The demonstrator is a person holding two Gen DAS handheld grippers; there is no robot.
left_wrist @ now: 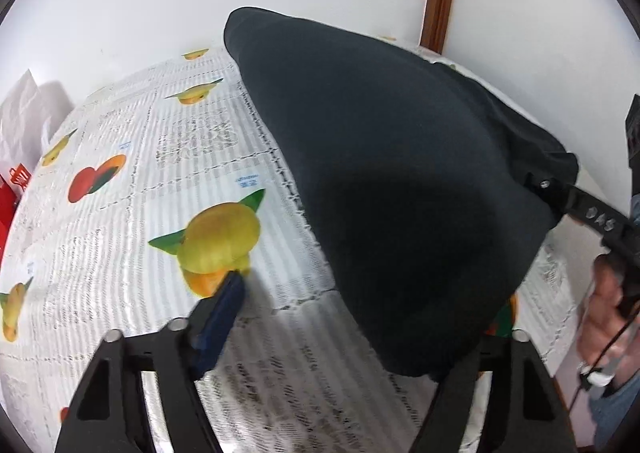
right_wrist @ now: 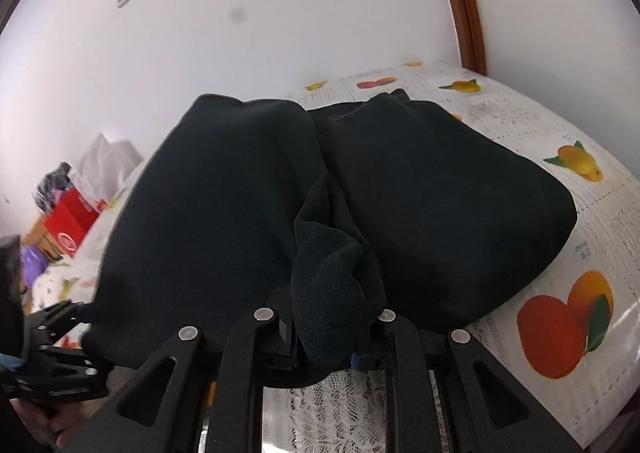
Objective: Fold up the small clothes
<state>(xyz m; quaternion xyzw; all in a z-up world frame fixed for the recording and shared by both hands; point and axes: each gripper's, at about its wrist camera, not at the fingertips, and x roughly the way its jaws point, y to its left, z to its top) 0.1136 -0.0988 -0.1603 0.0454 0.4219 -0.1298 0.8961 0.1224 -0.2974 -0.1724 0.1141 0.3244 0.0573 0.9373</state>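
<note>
A dark navy garment [left_wrist: 400,181] lies partly lifted over the fruit-print tablecloth [left_wrist: 160,173]. In the left wrist view my left gripper [left_wrist: 340,325] is open; its left blue-padded finger [left_wrist: 220,317] shows bare and the right finger is hidden under the cloth edge. My right gripper [left_wrist: 560,193] shows at the right, clamped on the garment's corner. In the right wrist view my right gripper [right_wrist: 326,333] is shut on a bunched fold of the garment [right_wrist: 328,281], whose two halves [right_wrist: 224,205] spread away from it. The left gripper [right_wrist: 60,341] shows at the lower left edge of the cloth.
A red box [right_wrist: 70,225] and plastic bags [right_wrist: 108,161] sit at the table's far left by the white wall. A brown door frame [right_wrist: 464,9] stands behind the table. A table edge with lace trim [right_wrist: 336,405] is near me.
</note>
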